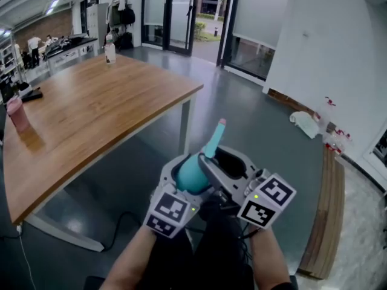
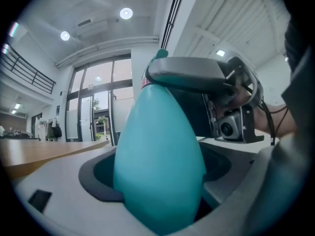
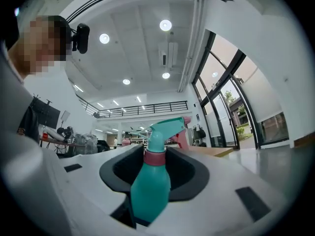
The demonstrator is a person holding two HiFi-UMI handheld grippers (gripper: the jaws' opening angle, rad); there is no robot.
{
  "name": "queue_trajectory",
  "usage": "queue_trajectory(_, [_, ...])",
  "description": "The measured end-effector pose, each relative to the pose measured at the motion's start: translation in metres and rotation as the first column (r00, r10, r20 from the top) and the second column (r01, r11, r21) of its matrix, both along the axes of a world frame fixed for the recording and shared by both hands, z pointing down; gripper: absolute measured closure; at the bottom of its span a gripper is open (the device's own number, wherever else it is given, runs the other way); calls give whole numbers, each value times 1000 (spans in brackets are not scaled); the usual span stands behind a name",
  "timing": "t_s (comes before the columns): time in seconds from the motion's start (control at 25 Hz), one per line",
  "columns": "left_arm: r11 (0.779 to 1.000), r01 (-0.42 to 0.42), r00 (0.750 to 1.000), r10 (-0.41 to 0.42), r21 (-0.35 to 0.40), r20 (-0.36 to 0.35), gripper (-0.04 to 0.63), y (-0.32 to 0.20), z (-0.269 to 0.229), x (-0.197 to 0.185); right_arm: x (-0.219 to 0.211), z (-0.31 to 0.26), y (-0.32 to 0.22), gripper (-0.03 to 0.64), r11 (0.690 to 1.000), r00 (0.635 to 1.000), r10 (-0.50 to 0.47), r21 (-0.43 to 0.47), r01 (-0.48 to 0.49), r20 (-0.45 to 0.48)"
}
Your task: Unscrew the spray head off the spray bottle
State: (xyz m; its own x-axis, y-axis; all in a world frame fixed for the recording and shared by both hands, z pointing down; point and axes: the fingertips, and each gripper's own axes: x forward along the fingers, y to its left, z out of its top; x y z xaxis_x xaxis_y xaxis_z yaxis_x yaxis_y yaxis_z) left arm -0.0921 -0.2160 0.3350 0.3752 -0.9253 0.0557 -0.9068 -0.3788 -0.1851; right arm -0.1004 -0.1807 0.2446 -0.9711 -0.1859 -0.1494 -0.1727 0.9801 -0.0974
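Note:
A teal spray bottle (image 1: 192, 175) with a pink collar and a teal spray head (image 1: 213, 142) is held in the air in front of the person's body. My left gripper (image 1: 184, 173) is shut on its rounded body, which fills the left gripper view (image 2: 160, 171). My right gripper (image 1: 219, 162) reaches in from the right, its jaws standing open around the neck. In the right gripper view the bottle (image 3: 150, 186) stands between the dark pads (image 3: 189, 173), with a gap beside the pink collar (image 3: 154, 157). The spray head (image 3: 165, 128) rises above the jaws.
A long wooden table (image 1: 91, 113) stands at the left with a pink bottle (image 1: 17, 113) and a white bottle (image 1: 109, 52) on it. At the right runs a wooden bench (image 1: 329, 210), with spray bottles (image 1: 329, 122) by the wall. A cable (image 1: 115, 228) lies on the grey floor.

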Motion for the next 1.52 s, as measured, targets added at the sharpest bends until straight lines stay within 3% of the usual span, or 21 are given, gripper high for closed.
queue_trajectory(0.2, [986,-164,986,164,-9,-11,160,4,-2,34,29,-2,0,483,1000,1000,9,16,-8,-8])
queue_trajectory(0.36, [946,-324,945,323,-17,-38,160,11,-5,64,52,-5,3,485,999,1000,-13,30,13,-9])
queue_trajectory(0.44, [899,-436,899,434,-30,-64,160,19,-5,80,64,-5,7,485,998,999,-47,28,47,-2])
queue_trajectory(0.6, [739,-673,737,665,-39,-121,160,44,-6,109,84,-6,21,483,983,983,-184,30,183,17])
queue_trajectory(0.64, [710,-703,708,695,-36,-128,160,48,-7,114,88,-7,23,483,978,978,-206,30,205,25])
queue_trajectory(0.68, [699,-714,697,705,-34,-130,160,48,-8,119,92,-7,23,479,978,978,-205,32,204,30])
queue_trajectory(0.72, [708,-706,705,697,-32,-128,160,45,-8,122,96,-7,21,471,984,984,-178,35,177,29])
queue_trajectory(0.76, [733,-680,730,672,-31,-125,160,39,-8,123,99,-7,16,469,991,992,-128,38,127,23])
queue_trajectory(0.92, [871,-491,869,487,-33,-85,160,6,-6,117,110,0,-5,445,997,997,75,29,-75,-1])
queue_trajectory(1.0, [908,-417,909,415,-36,-47,160,-3,-5,117,116,1,-10,445,991,991,132,1,-132,8])
queue_trajectory(1.08, [930,-367,930,367,-33,-1,160,-9,-4,119,119,-1,-16,445,983,983,185,-9,-185,3])
queue_trajectory(1.24, [953,-302,950,303,-27,74,160,-17,1,122,117,-1,-21,446,960,959,280,36,-278,-45])
queue_trajectory(1.32, [954,-299,950,300,-33,84,160,-17,5,125,117,2,-22,465,956,955,292,48,-290,-57])
queue_trajectory(1.4, [936,-349,934,351,-46,63,160,-13,7,130,119,3,-20,476,966,965,257,27,-255,-52])
queue_trajectory(1.52, [882,-466,884,468,-64,14,160,-1,5,138,121,1,-13,479,988,987,156,10,-156,-38])
